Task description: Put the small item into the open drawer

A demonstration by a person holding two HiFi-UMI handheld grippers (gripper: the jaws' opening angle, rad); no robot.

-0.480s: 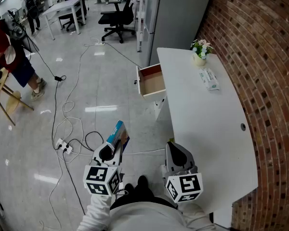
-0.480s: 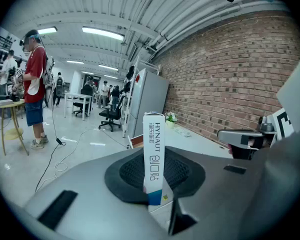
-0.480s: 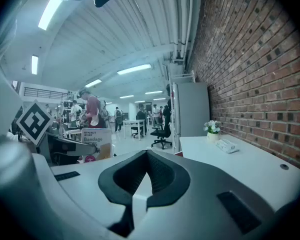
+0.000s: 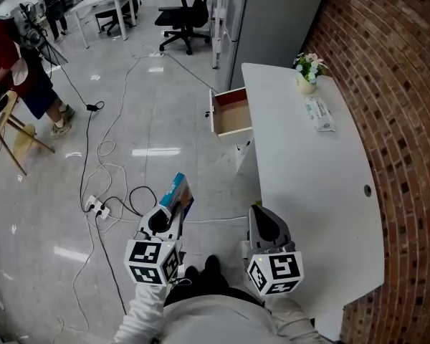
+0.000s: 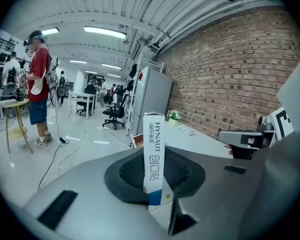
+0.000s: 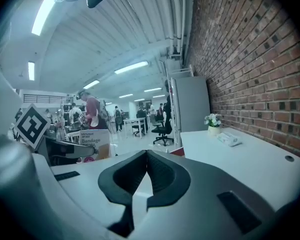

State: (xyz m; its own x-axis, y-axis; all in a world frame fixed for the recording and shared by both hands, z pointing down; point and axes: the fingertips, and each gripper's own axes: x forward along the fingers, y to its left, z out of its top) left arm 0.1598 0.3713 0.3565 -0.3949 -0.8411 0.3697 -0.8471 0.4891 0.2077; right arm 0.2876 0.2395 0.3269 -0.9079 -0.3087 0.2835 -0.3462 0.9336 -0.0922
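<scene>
White-and-blue cardboard is what the small item is looking like: a slim bandage box. The left gripper is pinching it by its lower end, so most of the box is poking up out of the jaws and leaning forward in the head view. The right gripper is idling with its jaws pressed together and nothing between them, hovering by the near end of the white table.

The open drawer is sticking out of the table's left side, well ahead of both grippers, and from above it's looking empty. So the person is probably mid-carry, with the drop not yet done.

To do this bit well, the left gripper is probably wanting to travel forward along the table's left edge and come at the drawer from above, not from the side where the walls are getting in the way. With the grip on just one end, the box is likely pivoting easily, so a steady wrist matters. The box's free end should be going down inside the walls before the jaws let go. The cables on the floor are lying near the walking path, so they're worth watching.
</scene>
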